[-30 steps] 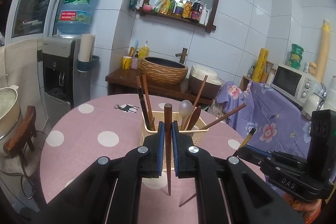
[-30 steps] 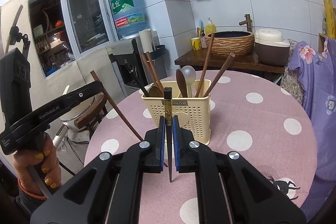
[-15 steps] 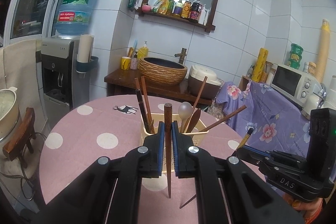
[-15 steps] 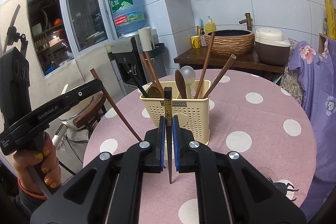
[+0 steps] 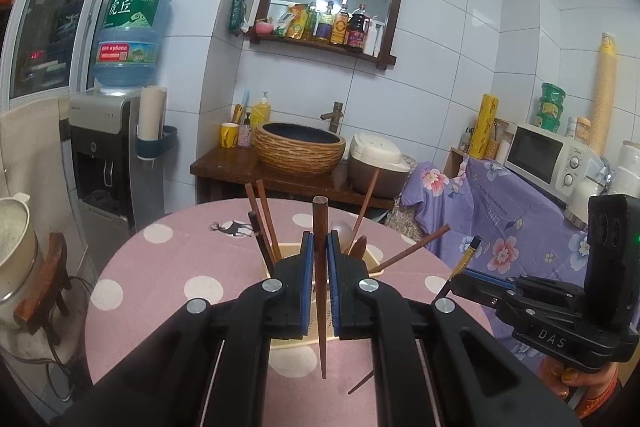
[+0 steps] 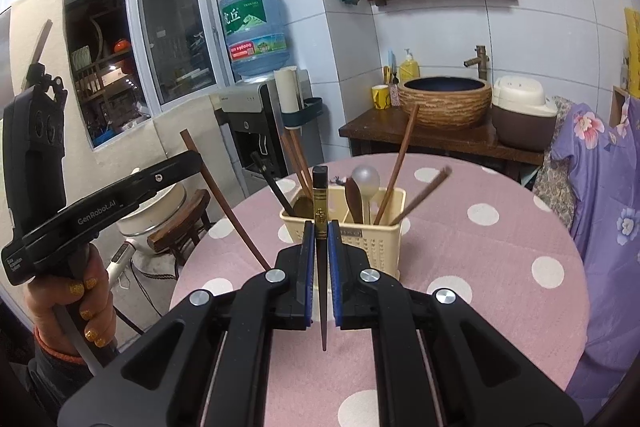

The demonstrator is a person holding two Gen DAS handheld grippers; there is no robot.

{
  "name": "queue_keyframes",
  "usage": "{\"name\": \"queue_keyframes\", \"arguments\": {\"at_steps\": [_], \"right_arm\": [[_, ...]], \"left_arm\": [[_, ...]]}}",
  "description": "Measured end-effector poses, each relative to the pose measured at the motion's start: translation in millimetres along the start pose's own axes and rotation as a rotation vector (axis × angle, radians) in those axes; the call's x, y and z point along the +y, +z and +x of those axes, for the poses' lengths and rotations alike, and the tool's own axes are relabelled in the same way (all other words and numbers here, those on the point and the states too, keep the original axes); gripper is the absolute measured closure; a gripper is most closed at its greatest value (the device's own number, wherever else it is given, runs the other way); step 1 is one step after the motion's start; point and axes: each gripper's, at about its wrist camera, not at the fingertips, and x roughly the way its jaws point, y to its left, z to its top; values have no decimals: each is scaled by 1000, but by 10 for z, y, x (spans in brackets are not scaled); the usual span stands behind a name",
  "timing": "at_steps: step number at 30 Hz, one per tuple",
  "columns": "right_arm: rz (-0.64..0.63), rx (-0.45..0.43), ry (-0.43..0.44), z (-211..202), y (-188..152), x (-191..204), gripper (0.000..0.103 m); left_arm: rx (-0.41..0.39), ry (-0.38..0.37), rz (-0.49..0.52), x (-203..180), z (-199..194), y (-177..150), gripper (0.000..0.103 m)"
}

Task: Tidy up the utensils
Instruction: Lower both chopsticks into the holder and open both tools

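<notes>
A cream utensil holder [image 6: 374,239] stands on the pink dotted round table [image 6: 480,267], with several chopsticks and spoons upright in it. My left gripper [image 5: 319,247] is shut on a brown wooden chopstick [image 5: 320,227], held upright above and in front of the holder [image 5: 376,263]. My right gripper [image 6: 320,239] is shut on a black chopstick with a gold band [image 6: 320,195], also upright, just in front of the holder. The left gripper and its chopstick [image 6: 224,203] show at the left of the right wrist view. The right gripper [image 5: 464,273] shows at the right of the left wrist view.
A water dispenser [image 5: 112,155] stands at the back left. A wooden counter holds a woven basin [image 5: 299,147] and rice cooker [image 5: 378,163]. A floral cloth [image 5: 512,211] covers furniture at the right, under a microwave [image 5: 548,155]. A stool and pot [image 6: 160,211] stand beside the table.
Both grippers have risen and drawn slightly back from the holder, which now sits lower in both views. Each still holds its chopstick.
</notes>
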Motion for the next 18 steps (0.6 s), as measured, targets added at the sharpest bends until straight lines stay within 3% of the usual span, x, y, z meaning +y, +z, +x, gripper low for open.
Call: {"name": "queue_keyframes", "arguments": {"at_steps": [11, 18], "right_arm": [[-60, -155, -74, -197, 782, 140, 96], [-89, -223, -183, -89, 1139, 107, 95]], "left_arm": [[-114, 5, 10, -91, -61, 751, 95], [-160, 89, 32, -173, 128, 990, 95]]}}
